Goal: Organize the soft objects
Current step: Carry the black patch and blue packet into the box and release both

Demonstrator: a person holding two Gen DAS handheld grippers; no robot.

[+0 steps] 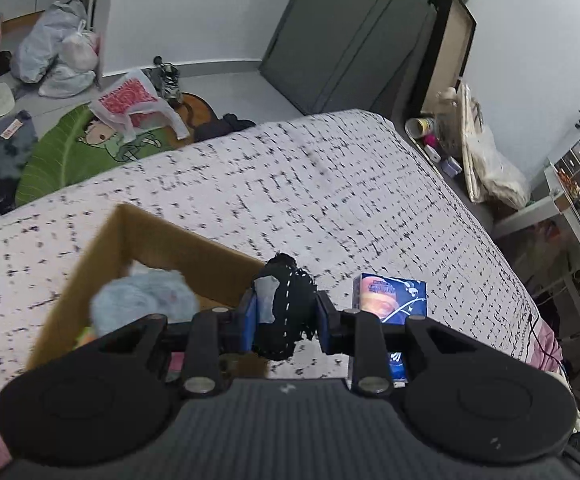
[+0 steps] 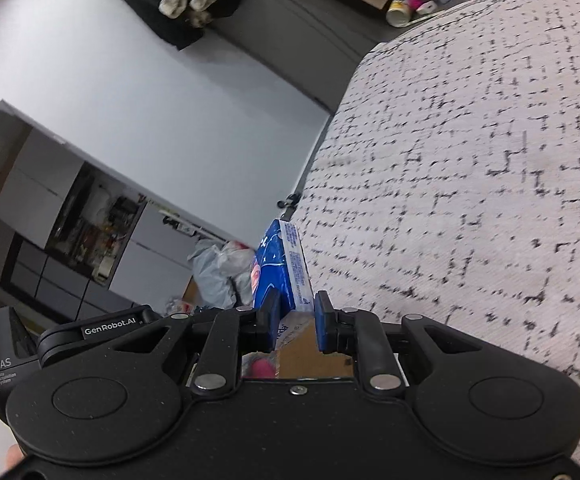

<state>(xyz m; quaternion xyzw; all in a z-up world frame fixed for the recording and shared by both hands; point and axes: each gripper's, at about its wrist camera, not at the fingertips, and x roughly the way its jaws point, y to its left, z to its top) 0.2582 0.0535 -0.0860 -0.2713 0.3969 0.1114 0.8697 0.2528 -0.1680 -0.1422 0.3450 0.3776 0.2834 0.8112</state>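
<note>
One black fabric piece [image 1: 288,308] with white stitching is held pinched between the jaws of the left gripper [image 1: 286,314], raised beside the near corner of one open cardboard box [image 1: 130,236]. One pale blue plush object [image 1: 142,300] is seen inside the box (its outline is blurred). The box is set on one bed [image 1: 290,184] covered in a white sheet with black dashes. One blue tissue packet [image 1: 389,298] is recorded on the bed, just right of the box. In the right wrist view, the same packet [image 2: 286,264] is clamped at its lower end between the jaws of the right gripper [image 2: 297,326].
</note>
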